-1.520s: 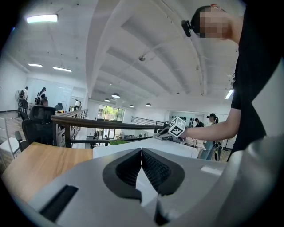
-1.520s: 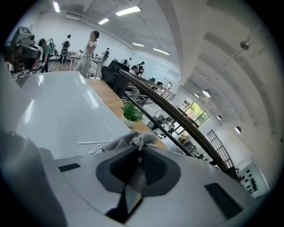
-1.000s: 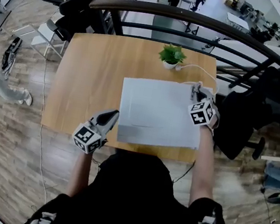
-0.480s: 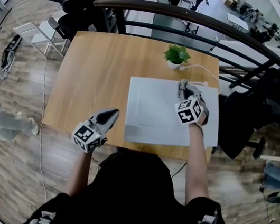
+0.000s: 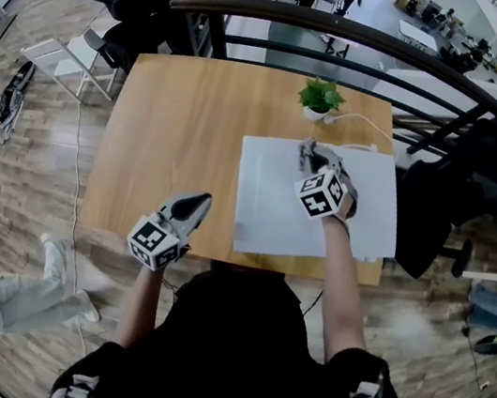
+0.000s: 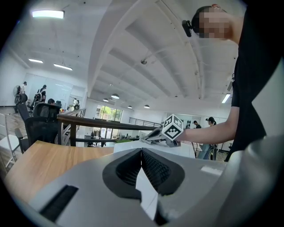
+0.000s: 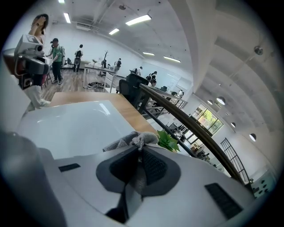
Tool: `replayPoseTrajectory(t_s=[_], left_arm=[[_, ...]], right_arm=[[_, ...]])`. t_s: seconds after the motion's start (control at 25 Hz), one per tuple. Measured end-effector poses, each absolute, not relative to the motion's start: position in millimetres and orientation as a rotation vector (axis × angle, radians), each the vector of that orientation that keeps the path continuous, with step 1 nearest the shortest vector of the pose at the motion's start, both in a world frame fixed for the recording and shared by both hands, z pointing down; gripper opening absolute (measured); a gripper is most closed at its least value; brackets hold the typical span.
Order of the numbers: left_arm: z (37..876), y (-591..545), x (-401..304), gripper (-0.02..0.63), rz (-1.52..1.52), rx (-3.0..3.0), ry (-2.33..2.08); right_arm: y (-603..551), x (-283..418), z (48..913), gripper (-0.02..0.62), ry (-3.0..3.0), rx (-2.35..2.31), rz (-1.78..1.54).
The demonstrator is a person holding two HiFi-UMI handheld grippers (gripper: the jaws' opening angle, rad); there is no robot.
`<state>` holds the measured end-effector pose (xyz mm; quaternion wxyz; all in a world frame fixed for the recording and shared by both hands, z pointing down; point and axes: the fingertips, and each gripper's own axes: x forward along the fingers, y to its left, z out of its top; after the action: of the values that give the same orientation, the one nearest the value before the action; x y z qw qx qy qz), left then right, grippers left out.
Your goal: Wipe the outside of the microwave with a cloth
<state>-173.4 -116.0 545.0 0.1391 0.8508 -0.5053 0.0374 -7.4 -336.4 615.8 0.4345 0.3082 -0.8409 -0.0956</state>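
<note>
1. Our right hand-held gripper has its jaws clamped on a grey cloth. A bunched wad of the cloth sticks out past the tips.
2. The wad lies on the white top of the microwave, toward its back edge. We judge the cloth is pinched this far forward so that fabric, not the jaws, meets the surface.
3. The microwave stands on the right half of the wooden counter. A small potted plant sits just behind it, and a white cable runs along its back.
4. Our left hand-held gripper has its jaws closed together with nothing between them. It hangs over the counter's near edge, off the microwave's front-left corner and not touching it.
5. We read that position as keeping it out of the wiping path, yet near enough to brace the microwave if it slides.
6. We take this for the wipe of the top panel.
</note>
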Motion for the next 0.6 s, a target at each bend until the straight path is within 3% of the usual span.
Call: replayPoseTrajectory(t_s=[0.6], left_arm=[[552,-94,-237,0.003,0.126,2.472,-1.464]], right_arm=[[-308,-91,616,0.023,-2.123,0.735,-0.254]])
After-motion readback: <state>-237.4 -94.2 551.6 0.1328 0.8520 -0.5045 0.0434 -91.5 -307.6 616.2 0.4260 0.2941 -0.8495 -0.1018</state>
